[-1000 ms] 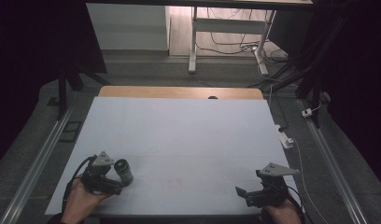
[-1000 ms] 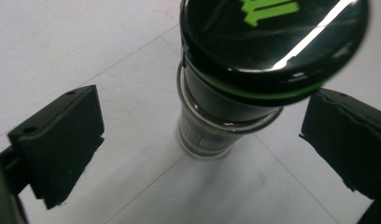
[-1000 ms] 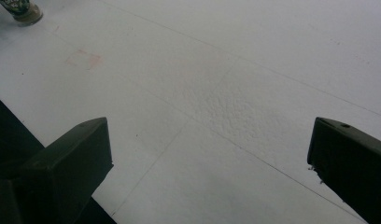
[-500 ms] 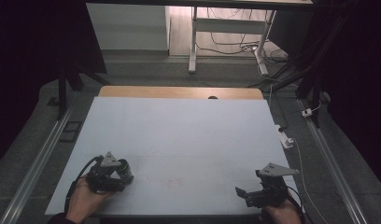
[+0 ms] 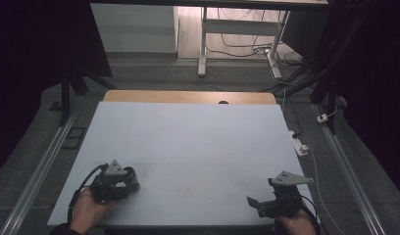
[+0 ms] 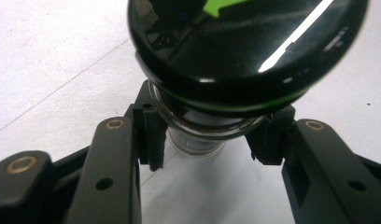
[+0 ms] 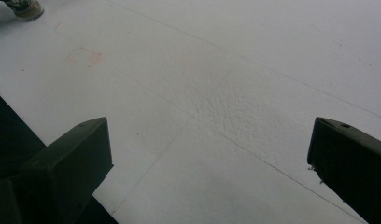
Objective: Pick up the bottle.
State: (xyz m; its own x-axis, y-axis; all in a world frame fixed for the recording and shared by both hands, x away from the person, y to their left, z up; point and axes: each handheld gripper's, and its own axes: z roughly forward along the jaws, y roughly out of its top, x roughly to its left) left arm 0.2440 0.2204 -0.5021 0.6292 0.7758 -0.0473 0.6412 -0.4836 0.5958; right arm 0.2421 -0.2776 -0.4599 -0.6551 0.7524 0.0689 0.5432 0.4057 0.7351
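Note:
A small glass jar (image 6: pixel 198 137) with a glossy black lid (image 6: pixel 244 46) stands on the white table (image 5: pixel 188 127) near its front left corner. My left gripper (image 6: pixel 205 140) has just been closing, and its pads (image 6: pixel 153 135) now press on the glass just under the lid. In the high view the left gripper (image 5: pixel 123 182) covers most of the jar (image 5: pixel 133 180). At the front right my right gripper (image 5: pixel 259 203) stands open, its jaws wide apart over bare table (image 7: pixel 209 158). The jar's base (image 7: pixel 23 7) shows far off in the right gripper view.
A faint red square mark (image 7: pixel 83 56) is drawn on the table between the two hands. A wooden strip (image 5: pixel 188 96) borders the far edge. A white plug block (image 5: pixel 300 147) lies off the right edge, with metal rails along both sides.
The left jaws went from wide open beside the jar to shut around it, and the gripper now hides most of the jar from above. The right hand kept still.

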